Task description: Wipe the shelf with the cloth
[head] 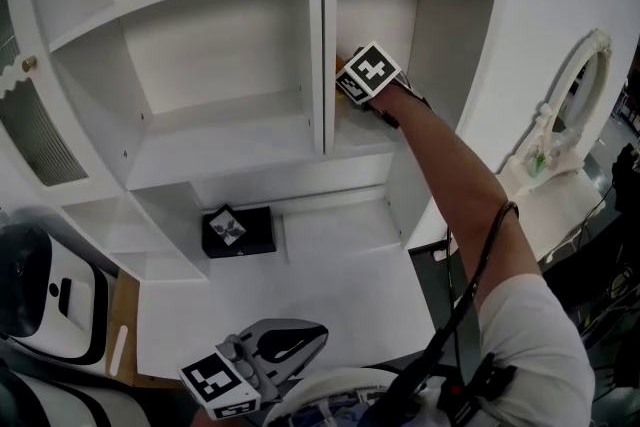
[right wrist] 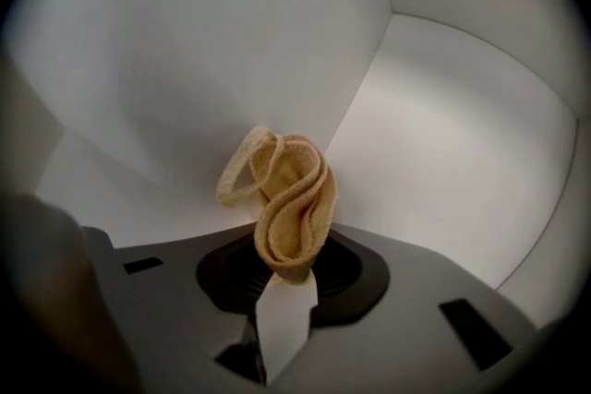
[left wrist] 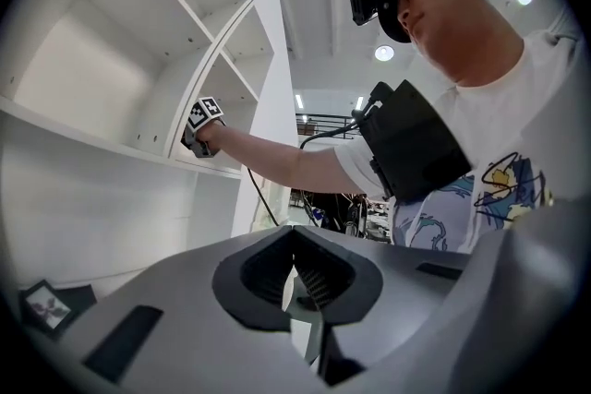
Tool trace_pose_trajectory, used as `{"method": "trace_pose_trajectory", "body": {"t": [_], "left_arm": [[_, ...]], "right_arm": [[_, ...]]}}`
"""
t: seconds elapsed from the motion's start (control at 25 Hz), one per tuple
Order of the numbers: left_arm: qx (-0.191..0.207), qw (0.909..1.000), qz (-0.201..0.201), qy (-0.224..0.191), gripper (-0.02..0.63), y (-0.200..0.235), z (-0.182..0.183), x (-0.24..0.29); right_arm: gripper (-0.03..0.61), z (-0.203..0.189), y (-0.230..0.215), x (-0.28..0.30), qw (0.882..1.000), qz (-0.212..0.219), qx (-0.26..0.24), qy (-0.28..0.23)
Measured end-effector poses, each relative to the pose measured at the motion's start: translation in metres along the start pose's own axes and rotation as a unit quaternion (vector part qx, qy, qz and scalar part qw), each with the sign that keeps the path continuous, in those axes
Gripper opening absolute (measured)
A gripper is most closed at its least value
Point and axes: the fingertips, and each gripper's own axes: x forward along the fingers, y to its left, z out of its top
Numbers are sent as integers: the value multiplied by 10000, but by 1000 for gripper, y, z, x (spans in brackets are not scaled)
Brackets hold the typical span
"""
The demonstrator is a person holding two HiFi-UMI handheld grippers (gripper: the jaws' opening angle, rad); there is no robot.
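Note:
A white shelf unit (head: 230,140) fills the head view. My right gripper (head: 352,83), at the end of an outstretched arm, is inside the middle shelf's right compartment, close to the upright divider (head: 318,35). It is shut on a folded yellow cloth (right wrist: 291,198); a sliver of the cloth (head: 341,67) shows beside the marker cube. In the right gripper view the cloth sticks out from my right gripper (right wrist: 286,265) toward a white inner corner. My left gripper (head: 285,343) is low, in front of the unit. Seen in its own view, my left gripper (left wrist: 294,240) has its jaws together and holds nothing.
A black box with a square marker (head: 238,230) lies on the low shelf at the left. A white appliance (head: 45,300) stands at the lower left. A white fan-like object (head: 575,105) stands to the right of the unit. The person's body is close behind the left gripper.

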Motion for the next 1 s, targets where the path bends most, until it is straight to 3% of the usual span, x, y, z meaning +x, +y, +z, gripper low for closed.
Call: {"method": "trace_pose_trajectory", "body": {"t": [0.24,0.48,0.76,1.0], "left_arm": [[20,10000,40,9,14,4,3,9],[93,9999,-42,49,14,2,5,15],[179,9995,-254,91,14,-6,6,21],[170,9995,-240,92,14,-10,5,14]], "right_arm": [[103,-13,-16,6,9996,-87,14,252],[103,-50,-58,-14,9935,-823,13,788],[103,-87,-88,-41,9779,-1517,144,1431],[103,-89,-92,-48,9747,-1711,360,1396]]}}
